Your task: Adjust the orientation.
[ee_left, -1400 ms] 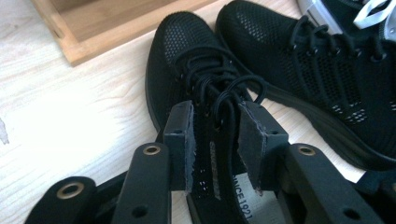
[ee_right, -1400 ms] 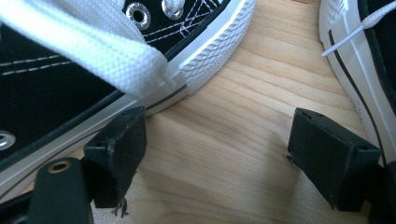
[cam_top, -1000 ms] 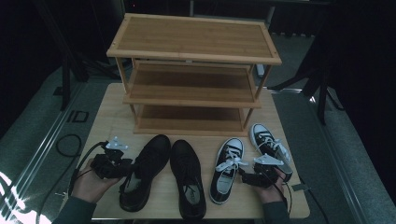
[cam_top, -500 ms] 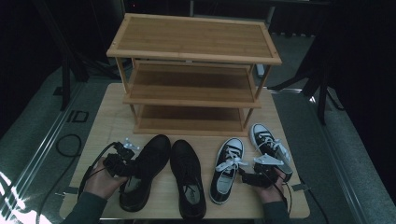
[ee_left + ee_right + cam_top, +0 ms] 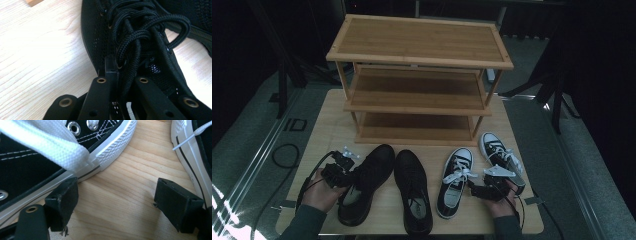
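L gripper (image 5: 343,170) at near left of table (image 5: 322,130), jaws just been closing, now pinched shut on side wall of L black shoe (image 5: 364,182) by the lace eyelets; in left gripper view the two black jaws clamp the mesh upper (image 5: 100,45) w/ black laces (image 5: 140,32) bunched just right of them. Held shoe lies toe-far, tilted toward rack, sole on table. 2nd black shoe (image 5: 413,192) just right of it, near parallel, touching or almost at mid. R gripper (image 5: 484,189) at near right, sat between the two sneakers, jaws wide apart, gripping nothing; in right gripper view bare wood (image 5: 125,202) between pads, L pad (image 5: 62,202) right beside white rubber sole of L sneaker (image 5: 32,160), R pad (image 5: 175,202) close to edge of R sneaker (image 5: 190,157). L sneaker (image 5: 454,182) & R sneaker (image 5: 502,160) black canvas, white laces, toes far. 3-tier wooden rack (image 5: 419,75) at far side of table, shelves bare.
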A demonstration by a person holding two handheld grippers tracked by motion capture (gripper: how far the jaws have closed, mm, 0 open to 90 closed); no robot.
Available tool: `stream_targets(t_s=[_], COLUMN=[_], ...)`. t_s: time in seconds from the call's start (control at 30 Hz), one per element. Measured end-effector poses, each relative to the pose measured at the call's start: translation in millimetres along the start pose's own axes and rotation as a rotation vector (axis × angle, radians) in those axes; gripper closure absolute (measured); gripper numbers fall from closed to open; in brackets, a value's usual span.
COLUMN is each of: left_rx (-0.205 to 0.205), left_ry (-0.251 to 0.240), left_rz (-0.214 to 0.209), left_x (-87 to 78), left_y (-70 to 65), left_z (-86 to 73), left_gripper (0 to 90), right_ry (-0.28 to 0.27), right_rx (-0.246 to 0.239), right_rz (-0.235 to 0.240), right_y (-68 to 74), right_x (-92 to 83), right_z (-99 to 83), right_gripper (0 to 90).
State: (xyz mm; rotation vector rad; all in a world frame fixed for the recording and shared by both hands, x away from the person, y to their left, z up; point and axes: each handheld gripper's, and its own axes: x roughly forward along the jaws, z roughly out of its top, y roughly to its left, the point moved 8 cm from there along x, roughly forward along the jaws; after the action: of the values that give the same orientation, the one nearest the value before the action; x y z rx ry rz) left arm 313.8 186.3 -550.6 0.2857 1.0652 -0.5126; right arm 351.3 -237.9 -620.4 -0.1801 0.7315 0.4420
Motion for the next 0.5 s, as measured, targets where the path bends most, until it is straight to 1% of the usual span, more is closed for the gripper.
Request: stream_targets(t_s=[0.07,0.1,0.13,0.17,0.2,0.23,0.27,0.3,0.5], left_rx=[-0.019,-0.019,-0.037,-0.037,-0.055,-0.055,-0.072,-0.078,-0.09], left_ry=[-0.006,-0.006,-0.015,-0.015,-0.024,-0.024,-0.034,-0.043,-0.059], left_rz=[-0.006,-0.006,-0.014,-0.014,-0.017,-0.017,-0.016,-0.017,-0.009], left_x=[-0.2,-0.2,-0.4,-0.4,-0.7,-0.7,-2.2,-3.0,-6.5], left_y=[2.0,2.0,3.8,3.8,5.5,5.5,7.8,8.6,12.4], left_z=[0.3,0.3,0.6,0.6,1.2,1.2,2.3,3.2,5.5], left_gripper=[87.7,87.8,87.8,87.8,87.9,87.9,87.9,88.0,87.9], right_ry=[0.0,0.0,0.0,0.0,0.0,0.0,0.0,0.0,0.0], right_rx=[0.0,-0.001,-0.001,0.0,0.0,0.0,-0.001,-0.001,0.0], right_rz=[0.0,0.0,0.0,0.0,0.0,0.0,0.0,-0.001,0.0], right_y=[-0.1,-0.1,-0.1,0.0,-0.1,-0.1,-0.1,-0.1,0.0], right_x=[0.0,0.0,0.0,0.0,0.0,0.0,0.0,0.0,0.0], right_z=[0.0,0.0,0.0,0.0,0.0,0.0,0.0,0.0,0.0], right_gripper=[19.5,19.4,19.4,19.4,19.5,19.5,19.5,19.5,19.5])
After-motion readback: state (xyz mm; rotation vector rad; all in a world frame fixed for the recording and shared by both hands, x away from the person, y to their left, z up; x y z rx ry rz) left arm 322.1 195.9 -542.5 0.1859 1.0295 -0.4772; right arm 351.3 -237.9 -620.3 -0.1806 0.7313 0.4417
